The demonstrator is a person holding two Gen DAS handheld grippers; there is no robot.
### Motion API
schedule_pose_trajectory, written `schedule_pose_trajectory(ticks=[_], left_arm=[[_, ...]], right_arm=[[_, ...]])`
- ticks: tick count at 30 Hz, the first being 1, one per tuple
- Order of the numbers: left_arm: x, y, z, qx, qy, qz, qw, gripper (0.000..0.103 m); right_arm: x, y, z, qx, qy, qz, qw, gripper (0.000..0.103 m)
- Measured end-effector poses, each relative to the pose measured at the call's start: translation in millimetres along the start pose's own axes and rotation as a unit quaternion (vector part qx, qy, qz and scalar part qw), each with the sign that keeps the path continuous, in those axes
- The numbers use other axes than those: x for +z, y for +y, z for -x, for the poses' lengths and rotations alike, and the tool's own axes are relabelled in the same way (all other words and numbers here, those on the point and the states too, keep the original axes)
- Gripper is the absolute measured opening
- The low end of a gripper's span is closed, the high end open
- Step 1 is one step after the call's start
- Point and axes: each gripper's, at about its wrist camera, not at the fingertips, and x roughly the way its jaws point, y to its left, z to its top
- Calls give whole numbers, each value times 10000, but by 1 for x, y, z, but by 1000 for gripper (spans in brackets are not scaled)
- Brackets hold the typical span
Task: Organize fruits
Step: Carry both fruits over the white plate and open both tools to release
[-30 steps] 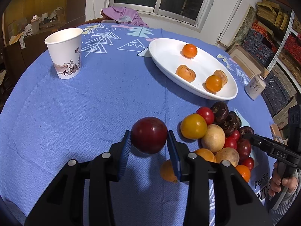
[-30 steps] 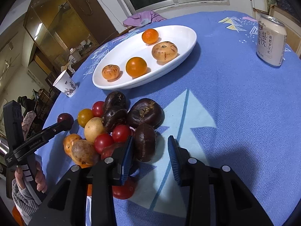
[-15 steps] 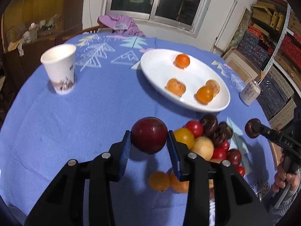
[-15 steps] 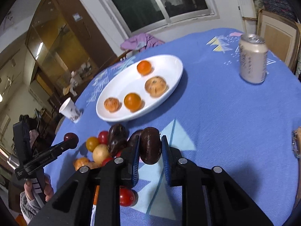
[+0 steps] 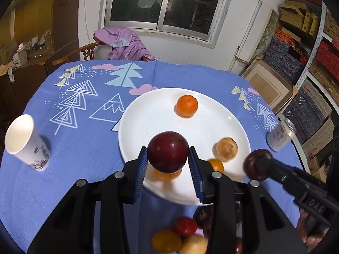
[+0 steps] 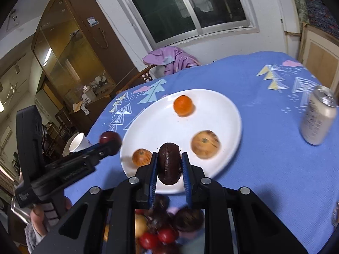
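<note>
Both pairs of tongs have swung up from the fruit pile and now hang over the near edge of the white plate [image 5: 148, 114], each carrying a piece. Left tongs [image 5: 168, 160] are clamped on a round, glossy dark-red plum [image 5: 168, 151], blue ribbed pads pressing its sides, above the plate's near-left part. Right tongs [image 6: 169, 165] pinch a dark brown, oval, matte chestnut-like fruit [image 6: 169, 163], held on edge between the pads, over the plate's near rim. On the smooth, shallow oval plate lie a bright orange tangerine [image 5: 186, 106] toward the far side, a paler, speckled round fruit [image 5: 226, 148] to the right, and two smaller orange ones near the front, partly hidden behind the left tongs. What's left of the pile [image 5: 180, 235], red, yellow and tan rounds plus dark brown ones, sits blurred on the tabletop just short of the plate. Blue woven tablecloth [image 5: 84, 148] with printed trees and clouds covers the tabletop; a paper cup [image 5: 26, 142] stands well to the left, a pale metal drink can [image 6: 317, 116] to the right of the plate.
</note>
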Motion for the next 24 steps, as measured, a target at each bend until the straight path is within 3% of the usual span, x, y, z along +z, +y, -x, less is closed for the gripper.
schedule_pose_trajectory(ticks=[10, 13, 19, 24], left_arm=[[11, 13, -60, 68, 316, -23, 9995, 39], [10, 18, -66, -3, 370, 46, 9993, 52], [11, 13, -50, 42, 154, -18, 9999, 61], [17, 9, -11, 15, -222, -38, 9997, 66]], right_arm=[[19, 1, -65, -249, 158, 305, 9991, 22], [17, -4, -70, -291, 181, 348, 9988, 25], [19, -3, -55, -282, -3, 332, 9990, 25], [23, 7, -27, -150, -236, 385, 9989, 25]])
